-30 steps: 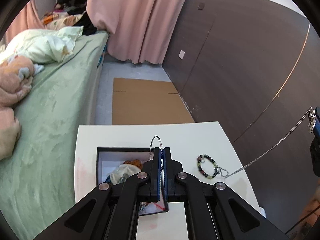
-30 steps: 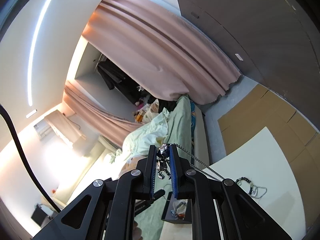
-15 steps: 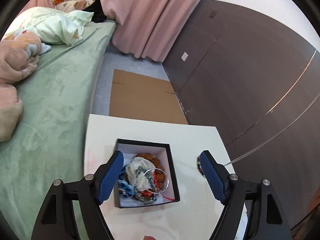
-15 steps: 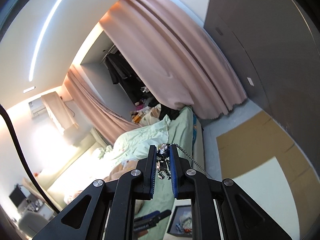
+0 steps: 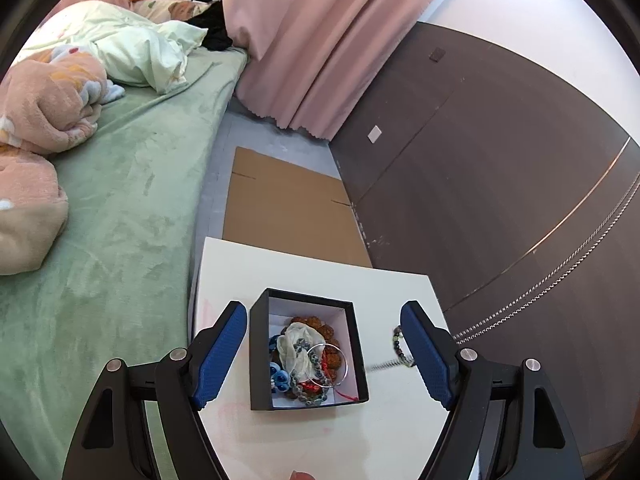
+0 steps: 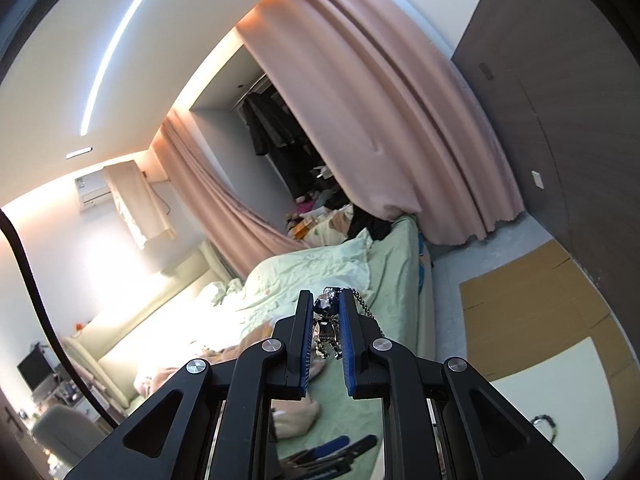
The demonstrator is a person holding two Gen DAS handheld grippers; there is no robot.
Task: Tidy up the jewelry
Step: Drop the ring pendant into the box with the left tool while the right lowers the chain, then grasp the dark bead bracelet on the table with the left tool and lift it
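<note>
A black jewelry box with a white lining stands on the white table. It holds a heap of beaded bracelets and a silver bangle on top. My left gripper is open and empty, its jaws wide apart on either side of the box, above it. A dark beaded bracelet lies on the table right of the box; it also shows in the right wrist view. My right gripper is shut on the metal pendant of a silver chain necklace, held high with the chain hanging down to the table.
A bed with a green cover and bunched blankets lies left of the table. Flat cardboard lies on the floor beyond the table. A dark wall panel runs along the right. Pink curtains hang at the back.
My left gripper opened and let go of the silver bangle, which now lies in the box. My right gripper rose with the necklace, and the chain now hangs tauter.
</note>
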